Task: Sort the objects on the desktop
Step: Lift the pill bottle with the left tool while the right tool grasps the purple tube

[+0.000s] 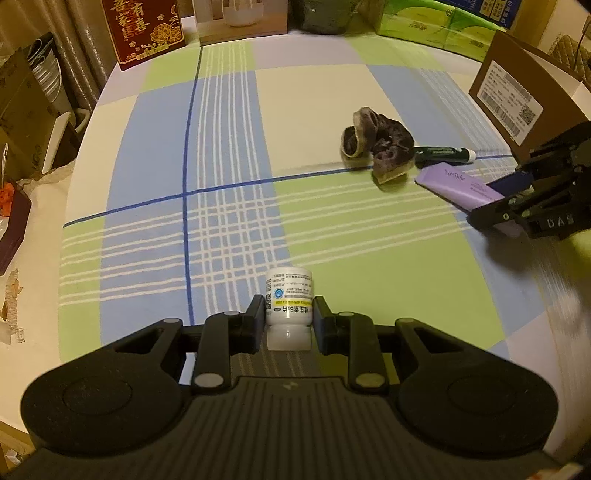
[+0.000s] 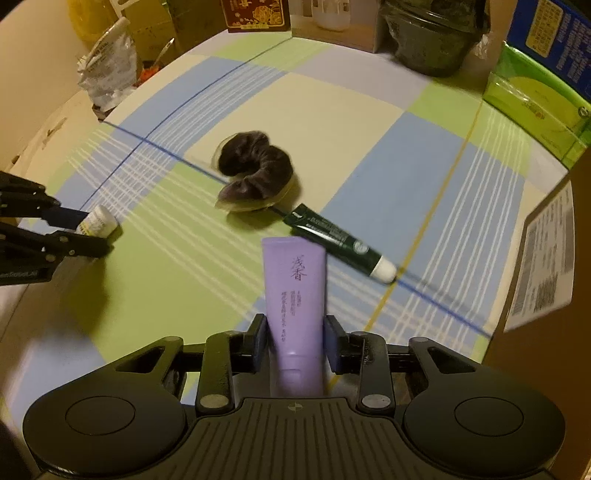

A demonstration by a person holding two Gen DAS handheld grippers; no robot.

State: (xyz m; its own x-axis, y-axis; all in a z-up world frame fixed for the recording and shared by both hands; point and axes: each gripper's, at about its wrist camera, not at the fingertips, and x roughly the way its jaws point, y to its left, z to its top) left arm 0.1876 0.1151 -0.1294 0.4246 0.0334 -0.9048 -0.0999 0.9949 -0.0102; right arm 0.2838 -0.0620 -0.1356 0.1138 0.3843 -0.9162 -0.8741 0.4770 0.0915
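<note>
My left gripper (image 1: 289, 308) is shut on a small white pill bottle (image 1: 289, 302), cap toward me, low over the checked tablecloth; it also shows in the right wrist view (image 2: 96, 221). My right gripper (image 2: 295, 328) is shut on a purple tube (image 2: 294, 291), also seen in the left wrist view (image 1: 461, 184). A dark purple scrunchie (image 1: 376, 142) (image 2: 255, 171) and a dark green tube with a white cap (image 1: 443, 153) (image 2: 336, 240) lie on the cloth between the grippers.
A cardboard box with shipping labels (image 1: 517, 92) (image 2: 543, 258) stands at the right edge. A red box (image 1: 144, 29), a picture box (image 1: 240, 18), a dark bowl (image 2: 432, 37) and green tissue packs (image 1: 443, 26) (image 2: 535, 107) line the back.
</note>
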